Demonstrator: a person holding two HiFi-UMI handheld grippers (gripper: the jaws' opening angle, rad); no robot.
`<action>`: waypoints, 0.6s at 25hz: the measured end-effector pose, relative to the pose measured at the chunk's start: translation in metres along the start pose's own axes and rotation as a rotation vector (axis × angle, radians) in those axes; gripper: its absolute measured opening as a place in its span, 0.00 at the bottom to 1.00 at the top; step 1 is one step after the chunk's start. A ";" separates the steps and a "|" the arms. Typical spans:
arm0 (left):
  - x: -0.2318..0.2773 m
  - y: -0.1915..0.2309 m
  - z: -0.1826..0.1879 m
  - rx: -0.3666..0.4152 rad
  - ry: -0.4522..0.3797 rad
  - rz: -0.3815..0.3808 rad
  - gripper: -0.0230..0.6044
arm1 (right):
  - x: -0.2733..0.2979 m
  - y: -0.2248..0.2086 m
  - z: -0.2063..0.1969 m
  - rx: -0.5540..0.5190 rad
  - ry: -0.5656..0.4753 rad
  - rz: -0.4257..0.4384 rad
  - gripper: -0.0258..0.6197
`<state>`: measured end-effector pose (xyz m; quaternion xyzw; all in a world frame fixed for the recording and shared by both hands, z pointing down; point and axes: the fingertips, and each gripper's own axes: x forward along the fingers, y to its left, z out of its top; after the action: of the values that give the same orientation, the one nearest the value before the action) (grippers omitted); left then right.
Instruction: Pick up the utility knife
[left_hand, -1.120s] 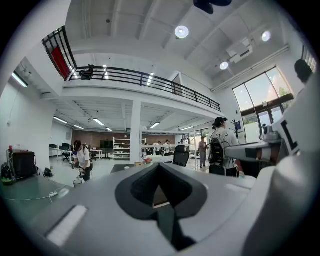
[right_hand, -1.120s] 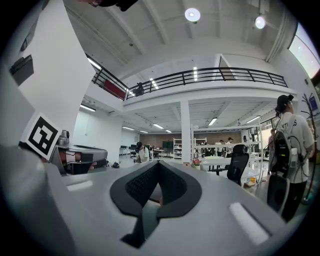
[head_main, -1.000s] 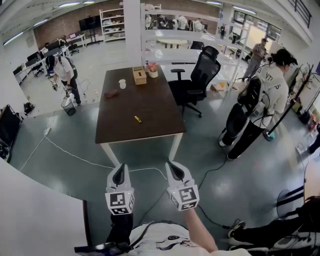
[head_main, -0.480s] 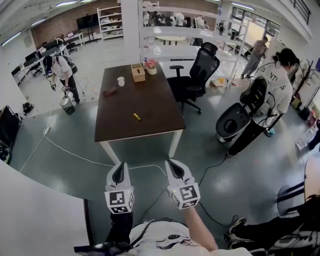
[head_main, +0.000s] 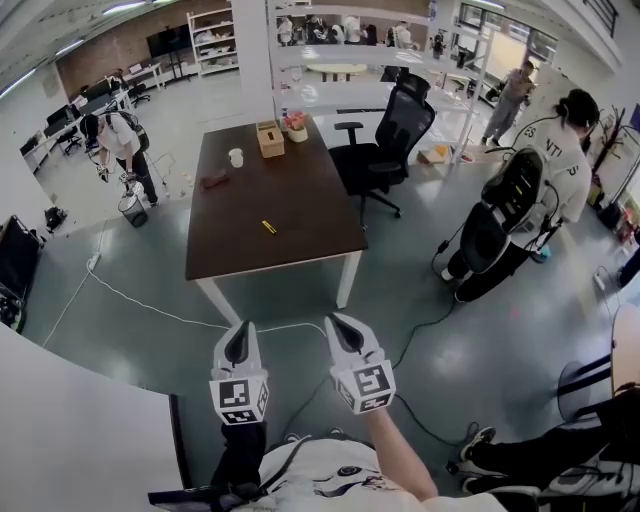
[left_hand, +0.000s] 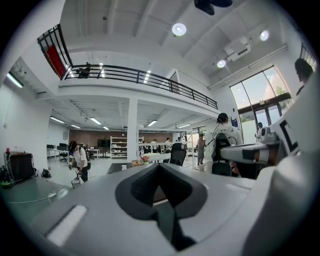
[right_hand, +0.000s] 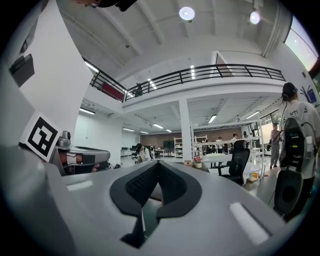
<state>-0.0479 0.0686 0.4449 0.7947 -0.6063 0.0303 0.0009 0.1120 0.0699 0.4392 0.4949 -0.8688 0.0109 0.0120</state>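
Note:
The utility knife, small and yellow, lies flat near the middle of the dark brown table in the head view. Both grippers hang low in that view, well short of the table's near edge and above the floor. My left gripper is shut with nothing in it. To its right, my right gripper is shut and holds nothing either. In the left gripper view the jaws meet at their tips, and in the right gripper view the jaws do the same. The knife does not show in either gripper view.
At the table's far end stand a tissue box, a white cup, a flower pot and a dark red object. A black office chair stands right of the table. People stand around. Cables cross the floor.
The table and knife have slid slightly up and left in the head view. The person at the right has shifted about. Both grippers stay shut and low.

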 end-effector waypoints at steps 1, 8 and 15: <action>0.000 -0.001 0.000 -0.001 0.002 0.003 0.03 | 0.000 0.000 0.000 0.000 0.002 0.004 0.04; -0.008 -0.016 -0.010 -0.010 0.024 0.025 0.03 | -0.008 -0.001 -0.008 0.009 0.016 0.041 0.04; -0.011 -0.018 -0.027 -0.020 0.076 0.050 0.03 | -0.006 0.000 -0.020 0.031 0.043 0.079 0.04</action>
<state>-0.0342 0.0849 0.4724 0.7774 -0.6259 0.0544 0.0309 0.1150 0.0759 0.4588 0.4600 -0.8869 0.0356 0.0224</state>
